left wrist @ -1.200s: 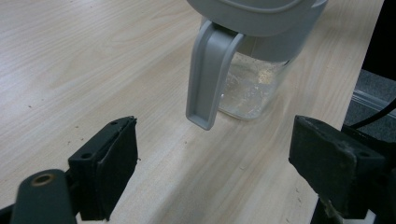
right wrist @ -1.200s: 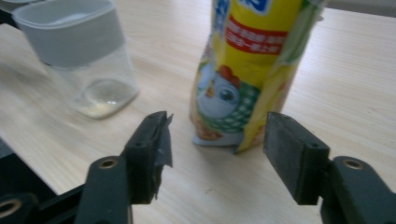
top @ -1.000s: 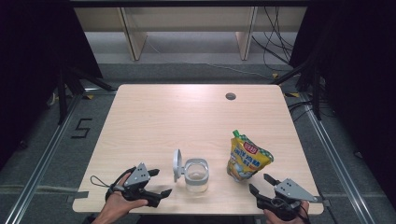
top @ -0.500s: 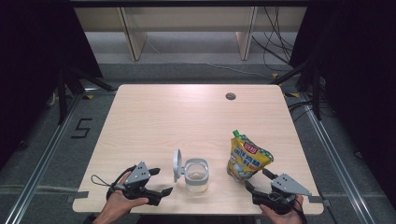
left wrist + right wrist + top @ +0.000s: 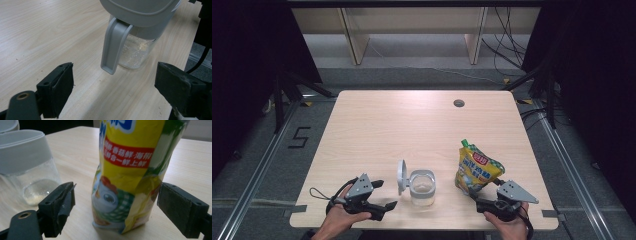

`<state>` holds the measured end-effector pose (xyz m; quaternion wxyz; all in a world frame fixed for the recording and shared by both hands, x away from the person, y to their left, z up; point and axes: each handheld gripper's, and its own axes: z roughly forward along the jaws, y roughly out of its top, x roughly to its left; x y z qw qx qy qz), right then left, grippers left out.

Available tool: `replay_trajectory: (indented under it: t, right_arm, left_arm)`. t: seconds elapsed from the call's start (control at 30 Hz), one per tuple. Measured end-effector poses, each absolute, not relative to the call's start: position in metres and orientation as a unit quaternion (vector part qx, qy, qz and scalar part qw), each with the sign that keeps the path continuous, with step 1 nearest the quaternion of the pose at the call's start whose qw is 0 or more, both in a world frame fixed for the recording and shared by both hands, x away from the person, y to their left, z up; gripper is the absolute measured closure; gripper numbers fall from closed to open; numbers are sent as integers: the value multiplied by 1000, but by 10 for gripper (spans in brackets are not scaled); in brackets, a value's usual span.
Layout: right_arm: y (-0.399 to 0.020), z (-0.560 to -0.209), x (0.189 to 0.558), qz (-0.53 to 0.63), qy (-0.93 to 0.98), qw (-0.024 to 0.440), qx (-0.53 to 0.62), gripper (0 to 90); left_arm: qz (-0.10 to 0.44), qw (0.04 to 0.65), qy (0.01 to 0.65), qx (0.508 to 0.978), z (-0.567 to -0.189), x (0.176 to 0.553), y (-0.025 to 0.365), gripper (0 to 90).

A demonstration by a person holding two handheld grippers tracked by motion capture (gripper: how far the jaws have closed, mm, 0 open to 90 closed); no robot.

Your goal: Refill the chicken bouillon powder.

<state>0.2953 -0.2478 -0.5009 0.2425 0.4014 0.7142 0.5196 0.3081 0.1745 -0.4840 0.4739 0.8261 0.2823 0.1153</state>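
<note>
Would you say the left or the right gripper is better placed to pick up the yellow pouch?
Right: the right gripper has its open jaws flanking the yellow pouch; the left gripper faces the jar.

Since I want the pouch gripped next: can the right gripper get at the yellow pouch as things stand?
Probably yes: the right gripper has just been opening, and the yellow pouch stands upright between its jaws, untouched, nothing in between.

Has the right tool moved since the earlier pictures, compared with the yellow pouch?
Yes. In the high view the right tool has come closer to the standing yellow pouch, and its jaws have just been opening around the pouch's base.
</note>
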Motion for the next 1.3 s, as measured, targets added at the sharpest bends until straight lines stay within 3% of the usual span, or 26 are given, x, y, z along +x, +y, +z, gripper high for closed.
replay_trajectory:
  t: [0.87, 1.3]
  right_arm:
    - [-239, -514, 322, 539, 693, 248, 410, 165]
    - [-238, -517, 335, 569, 677, 265, 384, 234]
  left_arm:
    - [112, 473, 283, 827, -485, 305, 173, 150]
    - [108, 474, 287, 825, -486, 304, 172, 150]
